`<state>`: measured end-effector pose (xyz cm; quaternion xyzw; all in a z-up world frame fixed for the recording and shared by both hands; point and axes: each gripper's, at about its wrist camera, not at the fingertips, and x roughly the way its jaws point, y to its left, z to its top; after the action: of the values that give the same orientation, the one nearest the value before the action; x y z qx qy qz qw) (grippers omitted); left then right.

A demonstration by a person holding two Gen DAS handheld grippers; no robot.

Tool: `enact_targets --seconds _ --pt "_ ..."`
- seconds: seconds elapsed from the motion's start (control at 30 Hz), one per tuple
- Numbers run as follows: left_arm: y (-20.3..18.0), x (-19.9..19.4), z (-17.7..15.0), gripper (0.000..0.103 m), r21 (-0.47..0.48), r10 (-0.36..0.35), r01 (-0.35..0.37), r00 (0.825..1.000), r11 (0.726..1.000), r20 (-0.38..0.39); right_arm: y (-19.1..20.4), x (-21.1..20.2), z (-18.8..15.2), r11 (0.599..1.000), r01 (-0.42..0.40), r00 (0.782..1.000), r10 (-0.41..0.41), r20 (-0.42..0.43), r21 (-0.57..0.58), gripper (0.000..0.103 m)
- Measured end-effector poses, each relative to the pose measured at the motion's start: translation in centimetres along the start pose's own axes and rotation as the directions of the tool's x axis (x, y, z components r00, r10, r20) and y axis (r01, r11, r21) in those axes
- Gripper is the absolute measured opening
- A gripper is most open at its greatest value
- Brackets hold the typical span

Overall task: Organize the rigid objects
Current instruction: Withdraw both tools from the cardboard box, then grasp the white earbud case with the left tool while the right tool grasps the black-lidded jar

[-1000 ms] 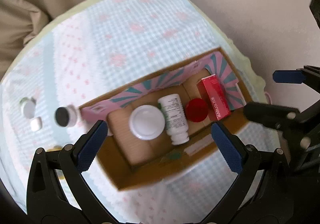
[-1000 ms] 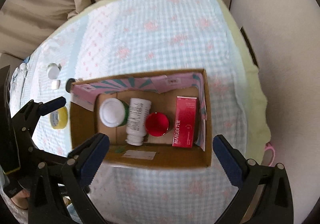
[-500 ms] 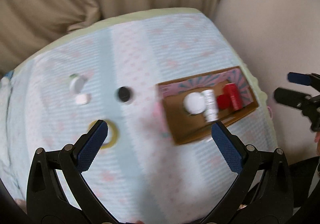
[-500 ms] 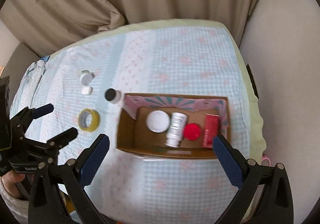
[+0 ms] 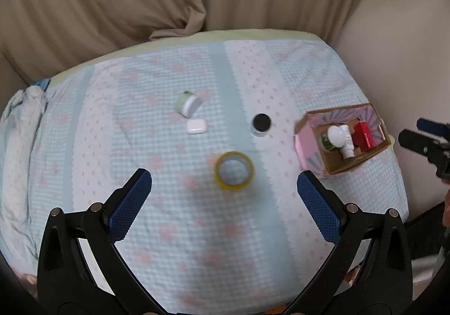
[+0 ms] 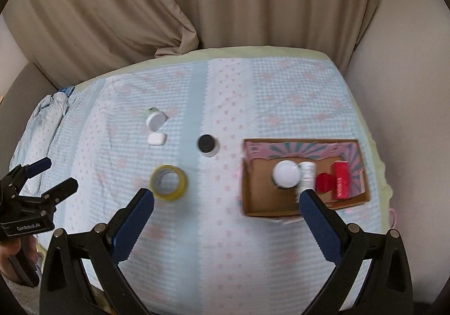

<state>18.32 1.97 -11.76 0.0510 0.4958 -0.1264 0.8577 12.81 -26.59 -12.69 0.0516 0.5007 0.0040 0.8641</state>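
A cardboard box point(image 6: 303, 206) point(image 5: 346, 166) sits at the right of the table. It holds a white-lidded jar point(image 6: 286, 174), a white bottle point(image 6: 306, 174), a red cap point(image 6: 324, 183) and a red carton point(image 6: 341, 180). Loose on the cloth lie a yellow tape roll point(image 5: 234, 170) point(image 6: 168, 182), a black-lidded jar point(image 5: 261, 124) point(image 6: 207, 145), a white case point(image 5: 196, 126) point(image 6: 156, 138) and a white-lidded tub point(image 5: 188, 102) point(image 6: 155, 120). My left gripper point(image 5: 223, 204) hangs open above the cloth, just short of the tape roll. My right gripper point(image 6: 225, 221) is open too, empty, between roll and box.
A pale blue chequered cloth point(image 5: 174, 230) covers the table. Beige curtains point(image 6: 225, 6) hang behind it and a pale wall stands at the right. Bunched fabric point(image 5: 19, 107) lies at the table's left edge. A hand point(image 6: 11, 258) holds the left gripper's grip.
Both grippers have pulled back and up from over the box. The left one has swung left, so the tape roll and small items now lie ahead of it.
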Motion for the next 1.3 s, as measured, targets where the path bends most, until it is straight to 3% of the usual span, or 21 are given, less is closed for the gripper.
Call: enact_targets --seconds 0.2,0.47,0.67,0.87,1.1,1.23,1.3 --pt "6.0 1.3 0.1 0.103 -0.027 -0.027 0.027 1.000 0.999 -0.006 5.2 1.2 -0.3 0.999 0.029 0.999 -0.029 0.029 0.018 0.103" --pt "8.8 6.4 1.8 0.103 -0.024 -0.035 0.034 0.999 0.999 -0.024 8.6 5.2 0.1 0.998 0.028 0.999 -0.030 0.034 0.059 0.103" --pt "9.0 12.8 3.4 0.103 -0.039 -0.050 0.049 0.998 0.998 -0.049 8.5 10.7 1.0 0.997 0.046 0.999 -0.047 0.009 0.061 0.103" --pt "8.1 21.2 3.9 0.103 -0.037 -0.035 0.034 0.999 0.999 -0.014 7.4 17.7 1.8 0.996 0.062 0.998 -0.064 0.023 0.066 0.103" --pt "7.4 31.8 3.1 0.100 -0.036 -0.030 0.028 0.997 0.999 -0.065 6.7 27.2 1.7 0.996 0.087 0.996 -0.087 0.014 0.013 0.103" --pt "7.4 35.8 2.7 0.100 -0.049 -0.022 0.019 0.997 0.999 -0.070 6.6 31.5 1.5 0.993 0.109 0.994 -0.108 0.009 -0.055 0.098" --pt "7.6 37.5 2.4 0.093 -0.059 -0.026 0.021 0.997 0.998 -0.073 6.1 33.4 1.6 0.994 0.097 0.995 -0.097 0.007 -0.040 0.097"
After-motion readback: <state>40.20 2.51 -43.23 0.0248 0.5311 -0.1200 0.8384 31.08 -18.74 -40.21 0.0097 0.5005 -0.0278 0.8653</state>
